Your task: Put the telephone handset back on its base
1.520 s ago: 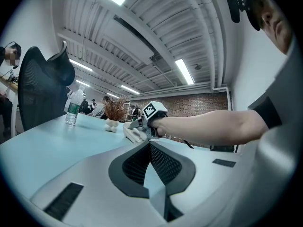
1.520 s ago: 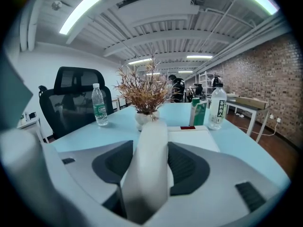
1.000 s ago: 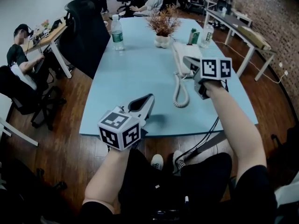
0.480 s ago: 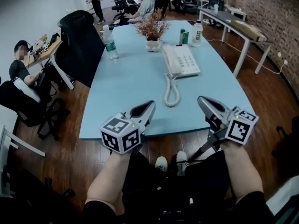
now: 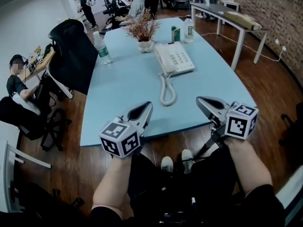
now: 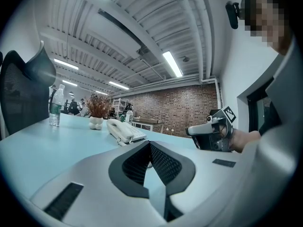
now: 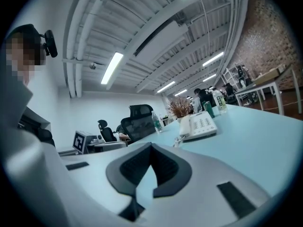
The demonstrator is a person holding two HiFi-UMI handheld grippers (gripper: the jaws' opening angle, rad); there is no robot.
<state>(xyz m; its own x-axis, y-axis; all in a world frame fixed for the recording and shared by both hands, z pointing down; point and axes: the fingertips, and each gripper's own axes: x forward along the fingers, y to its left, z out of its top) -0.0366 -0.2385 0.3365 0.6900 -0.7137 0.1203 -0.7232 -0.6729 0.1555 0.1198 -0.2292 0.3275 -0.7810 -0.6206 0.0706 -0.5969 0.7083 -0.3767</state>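
- A pale blue table (image 5: 128, 89) is seen in an open office with a brick wall (image 5: 270, 8) and a wooden floor (image 5: 61, 155).
- A potted plant (image 5: 143, 31) is set at the far end, a water bottle (image 5: 100, 48) near the left edge, and a black chair (image 5: 71, 46) beside that edge.
- The telephone (image 5: 177, 59) is placed mid-table. The handset (image 5: 161, 60) is laid on its base, and the coiled cord (image 5: 165, 91) is trailed toward the near edge.
- The left gripper (image 5: 145, 109) and right gripper (image 5: 203, 102) are held at the near edge, well apart from the telephone. Both pairs of jaws are pressed together with nothing between them.
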